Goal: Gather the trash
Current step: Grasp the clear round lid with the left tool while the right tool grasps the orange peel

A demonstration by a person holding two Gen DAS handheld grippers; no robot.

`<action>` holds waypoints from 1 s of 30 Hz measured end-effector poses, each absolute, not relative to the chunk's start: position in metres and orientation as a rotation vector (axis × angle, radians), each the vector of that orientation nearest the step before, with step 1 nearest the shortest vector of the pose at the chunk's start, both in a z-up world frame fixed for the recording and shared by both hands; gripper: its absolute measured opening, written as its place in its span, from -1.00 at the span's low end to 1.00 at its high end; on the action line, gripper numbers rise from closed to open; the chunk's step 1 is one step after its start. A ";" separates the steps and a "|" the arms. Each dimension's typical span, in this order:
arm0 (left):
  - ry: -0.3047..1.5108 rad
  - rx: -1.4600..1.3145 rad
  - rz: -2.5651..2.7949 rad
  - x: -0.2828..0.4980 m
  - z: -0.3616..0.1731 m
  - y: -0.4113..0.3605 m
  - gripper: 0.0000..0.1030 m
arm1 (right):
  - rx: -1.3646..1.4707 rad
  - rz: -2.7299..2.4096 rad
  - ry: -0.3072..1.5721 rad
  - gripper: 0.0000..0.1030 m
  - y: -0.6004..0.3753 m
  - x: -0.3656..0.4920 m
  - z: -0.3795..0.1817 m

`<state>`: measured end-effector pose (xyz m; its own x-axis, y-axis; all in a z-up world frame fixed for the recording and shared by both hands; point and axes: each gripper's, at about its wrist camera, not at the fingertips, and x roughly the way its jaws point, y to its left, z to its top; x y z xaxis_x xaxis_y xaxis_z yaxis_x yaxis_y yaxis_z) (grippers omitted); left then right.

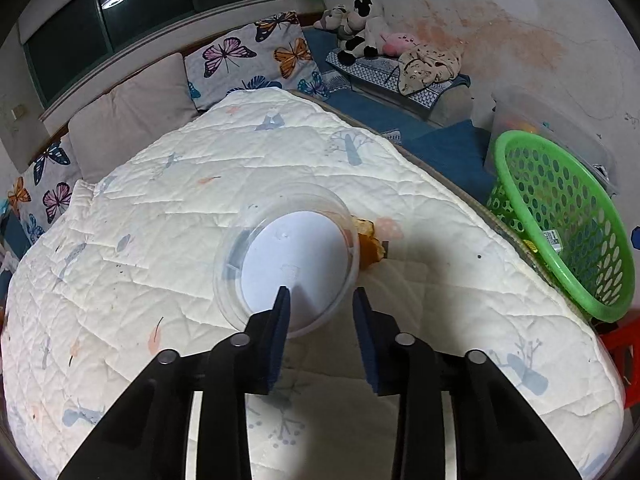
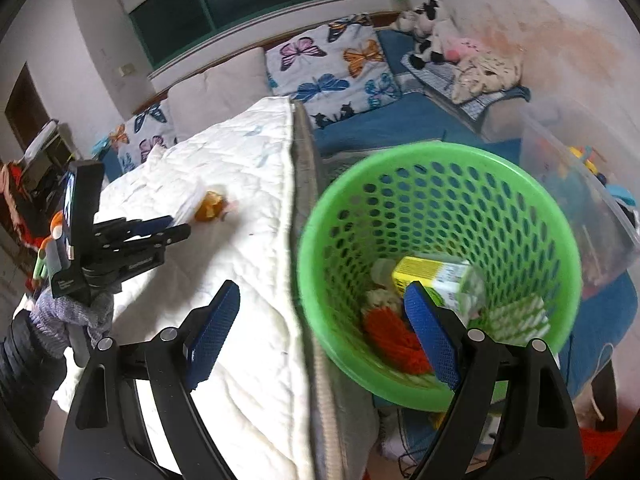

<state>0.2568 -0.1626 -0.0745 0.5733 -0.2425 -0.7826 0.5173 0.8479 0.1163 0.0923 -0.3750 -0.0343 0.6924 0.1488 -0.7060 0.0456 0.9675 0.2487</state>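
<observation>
Clear lid (image 1: 286,258) looks light, thin and slippery, so pinch its rim at 6 o'clock. Left gripper (image 1: 322,294) is open around that edge; right gripper (image 2: 320,298) gapes empty over the basket (image 2: 436,160).

Green basket (image 2: 440,216) mouth open above, orange peel (image 1: 370,246) behind clear lid (image 1: 286,260)

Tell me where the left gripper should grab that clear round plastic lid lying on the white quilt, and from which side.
Pinch the near rim of the clear round plastic lid, coming in low from the side of the left gripper. It seems to lie flat on the white quilt, too wide to span, so only the thin raised edge offers purchase. The orange peel crowds the far right edge.
</observation>
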 end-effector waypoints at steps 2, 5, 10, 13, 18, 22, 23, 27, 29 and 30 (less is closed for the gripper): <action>0.844 0.357 -0.456 0.256 -0.075 -0.163 -0.54 | 0.244 0.073 0.808 0.63 -0.368 0.097 -0.033; 0.835 0.346 -0.457 0.255 -0.073 -0.161 -0.71 | 0.225 0.095 0.811 0.63 -0.357 0.106 -0.033; 0.816 0.309 -0.453 0.251 -0.062 -0.149 -0.82 | 0.201 0.127 0.823 0.63 -0.343 0.120 -0.035; 0.809 0.284 -0.450 0.247 -0.054 -0.140 -0.85 | 0.189 0.152 0.829 0.63 -0.333 0.130 -0.036; 0.807 0.237 -0.444 0.241 -0.040 -0.123 -0.86 | 0.166 0.198 0.828 0.63 -0.313 0.152 -0.036; 0.798 0.202 -0.432 0.235 -0.030 -0.106 -0.86 | 0.144 0.239 0.832 0.63 -0.292 0.173 -0.038; 0.796 0.197 -0.431 0.234 -0.028 -0.104 -0.86 | 0.140 0.245 0.832 0.63 -0.289 0.177 -0.038; 0.785 0.194 -0.428 0.229 -0.021 -0.094 -0.86 | 0.128 0.283 0.843 0.55 -0.269 0.201 -0.044; 0.783 0.189 -0.430 0.227 -0.020 -0.089 -0.86 | 0.123 0.297 0.858 0.47 -0.262 0.212 -0.048; 0.784 0.185 -0.430 0.226 -0.020 -0.087 -0.86 | 0.123 0.309 0.866 0.44 -0.258 0.219 -0.050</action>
